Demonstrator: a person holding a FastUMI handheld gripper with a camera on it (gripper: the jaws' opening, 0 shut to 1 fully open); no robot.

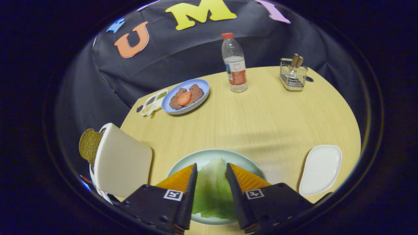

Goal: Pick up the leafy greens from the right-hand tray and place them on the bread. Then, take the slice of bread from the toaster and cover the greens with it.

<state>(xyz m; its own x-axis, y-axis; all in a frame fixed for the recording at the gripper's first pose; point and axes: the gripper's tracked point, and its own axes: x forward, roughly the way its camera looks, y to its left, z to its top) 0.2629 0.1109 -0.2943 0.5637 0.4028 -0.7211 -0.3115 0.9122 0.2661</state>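
A pale green lettuce leaf lies flat on a light green plate right at the fingers. My gripper hovers over it, open, with the leaf showing in the gap between the two fingers and spreading wider than that gap lower down. Whatever lies beneath the leaf is hidden. To the left of the plate stands a cream toaster, and a brown slice of bread sticks out of its far side. Right of the plate lies a white tray with nothing on it.
Beyond the fingers, on the round wooden table, sit a blue plate with brown patties and a tomato slice, a small seasoning tray, a water bottle and a wire cutlery holder.
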